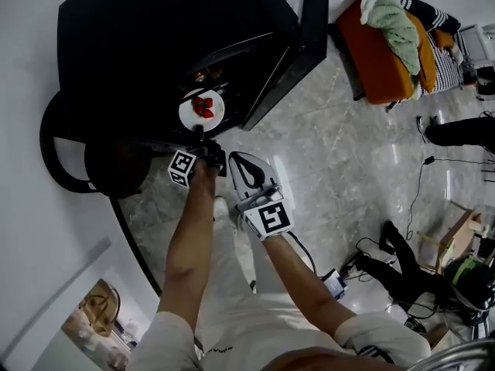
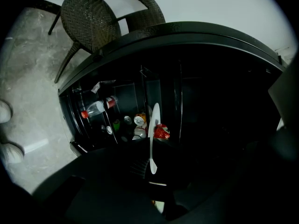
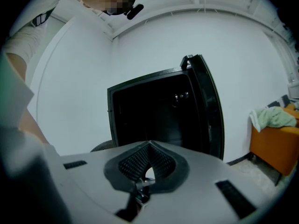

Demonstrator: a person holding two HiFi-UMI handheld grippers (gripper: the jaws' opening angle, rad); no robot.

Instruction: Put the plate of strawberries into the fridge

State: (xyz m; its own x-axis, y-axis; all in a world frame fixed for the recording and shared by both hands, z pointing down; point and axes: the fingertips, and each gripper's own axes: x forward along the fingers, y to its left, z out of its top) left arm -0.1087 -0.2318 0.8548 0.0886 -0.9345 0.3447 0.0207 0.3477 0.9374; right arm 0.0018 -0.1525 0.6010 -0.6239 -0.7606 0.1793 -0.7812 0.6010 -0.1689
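A white plate [image 1: 192, 113] with red strawberries [image 1: 203, 107] hangs at the mouth of the open black fridge [image 1: 155, 37]. My left gripper [image 1: 199, 133] is shut on the plate's near rim. The left gripper view shows the plate [image 2: 154, 125] edge-on, clamped between the dark jaws of the left gripper [image 2: 152, 166], with the strawberries [image 2: 161, 132] on its right side and the fridge shelves behind. My right gripper [image 1: 246, 168], white, hovers just right of the left one with nothing in it. In its own view the right gripper [image 3: 148, 146] has its ribbed pads meeting.
The fridge door [image 1: 290, 68] stands open to the right. Bottles [image 2: 98, 107] and cans [image 2: 139, 120] fill the lower shelves. A dark wicker chair [image 1: 77, 157] stands left of the fridge. An orange seat [image 1: 383, 60] with clothes and another person's legs [image 1: 456, 130] are at the right.
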